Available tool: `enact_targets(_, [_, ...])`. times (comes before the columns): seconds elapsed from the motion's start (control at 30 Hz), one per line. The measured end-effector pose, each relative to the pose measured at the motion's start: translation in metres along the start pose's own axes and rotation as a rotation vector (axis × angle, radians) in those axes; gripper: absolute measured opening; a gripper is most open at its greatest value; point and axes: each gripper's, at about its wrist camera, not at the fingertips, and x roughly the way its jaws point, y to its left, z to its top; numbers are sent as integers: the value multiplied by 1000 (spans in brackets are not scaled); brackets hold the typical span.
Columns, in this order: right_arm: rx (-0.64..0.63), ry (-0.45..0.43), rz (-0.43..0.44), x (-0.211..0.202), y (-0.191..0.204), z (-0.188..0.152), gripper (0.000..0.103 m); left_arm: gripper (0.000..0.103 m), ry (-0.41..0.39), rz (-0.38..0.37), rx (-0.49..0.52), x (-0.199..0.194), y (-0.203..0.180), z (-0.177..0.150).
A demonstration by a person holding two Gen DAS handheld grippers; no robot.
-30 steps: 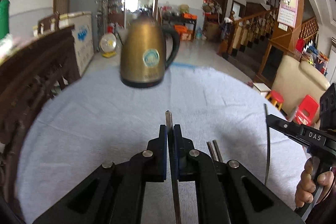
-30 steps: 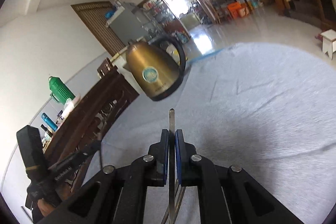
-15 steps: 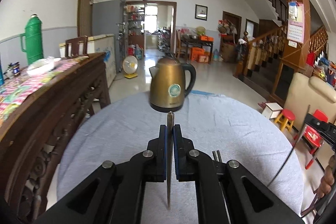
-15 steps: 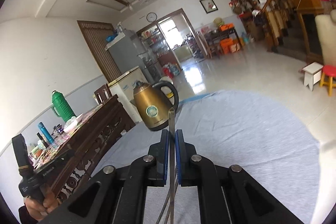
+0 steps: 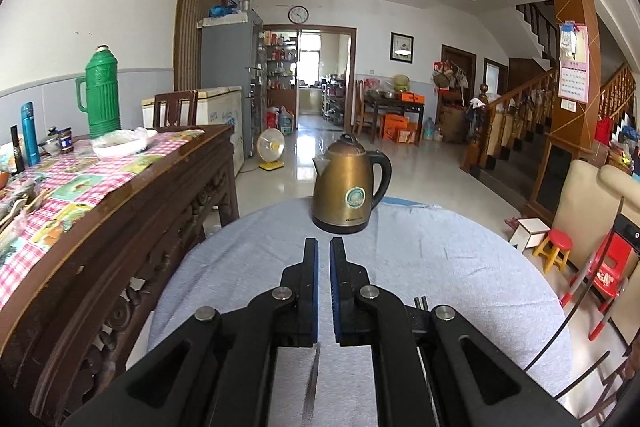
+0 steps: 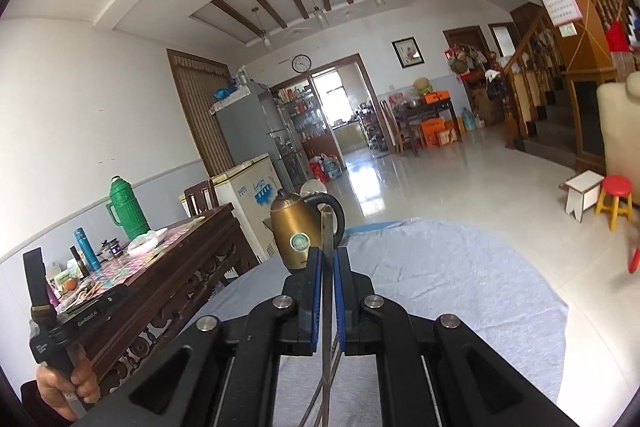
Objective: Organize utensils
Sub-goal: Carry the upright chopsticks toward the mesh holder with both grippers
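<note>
The thin utensil below the left gripper is blurred and cut off by the bottom edge; the kettle label is unreadable

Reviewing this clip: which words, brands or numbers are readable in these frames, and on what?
"GenRobot.AI": on the left gripper's body, seen from the right wrist view.
Kettle round sticker and base print: too blurred.
Wall calendar: digits too small.
Chest freezer blue print: unreadable.
Wall clock: numerals too small.

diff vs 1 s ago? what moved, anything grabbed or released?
The left gripper has opened a little and let go of its metal utensil, which now shows blurred below the fingers. Both grippers have tilted up toward the room. The right gripper stays shut on its utensil; the kettle stays on the cloth.
</note>
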Motion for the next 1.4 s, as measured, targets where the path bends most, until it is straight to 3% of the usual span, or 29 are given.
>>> enact_targets(0.17, [-16, -16, 17, -12, 13, 5, 7, 5, -2, 8, 3, -10, 2, 0])
enact_targets(0.23, [-29, -17, 22, -14, 20, 7, 7, 5, 45, 4, -12, -2, 11, -3])
enact_targets(0.37, [-33, -16, 24, -14, 22, 4, 7, 8, 222, -13, -58, 34, 43, -28])
enact_targets(0.53, [1, 2, 11, -2, 12, 2, 7, 15, 453, 4, -111, 91, 65, -83])
enact_targets(0.63, [5, 21, 11, 10, 7, -1, 7, 17, 562, -33, -103, 125, 51, -111])
enact_targets(0.73, [0, 39, 7, 21, 4, -6, 7, 33, 628, -30, -41, 154, 24, -130])
enact_targets(0.83, [15, 53, 3, 28, -5, -10, 7, 35, 677, -29, 9, 178, 5, -145])
enact_targets(1.03, [29, 72, -13, 33, -25, -14, 7, 34, 677, -12, 42, 197, -9, -148])
enact_targets(1.07, [31, 72, -13, 33, -27, -14, 7, 30, 677, -13, 37, 196, -9, -146])
enact_targets(1.13, [35, 70, -13, 32, -32, -13, 7, 5, 673, -10, 39, 194, -2, -145])
enact_targets(1.23, [46, 63, -8, 30, -35, -11, 7, 5, 670, -35, -30, 191, 13, -144])
enact_targets(1.4, [42, 42, -6, 22, -32, -7, 7, 5, 583, -55, -77, 157, 25, -126])
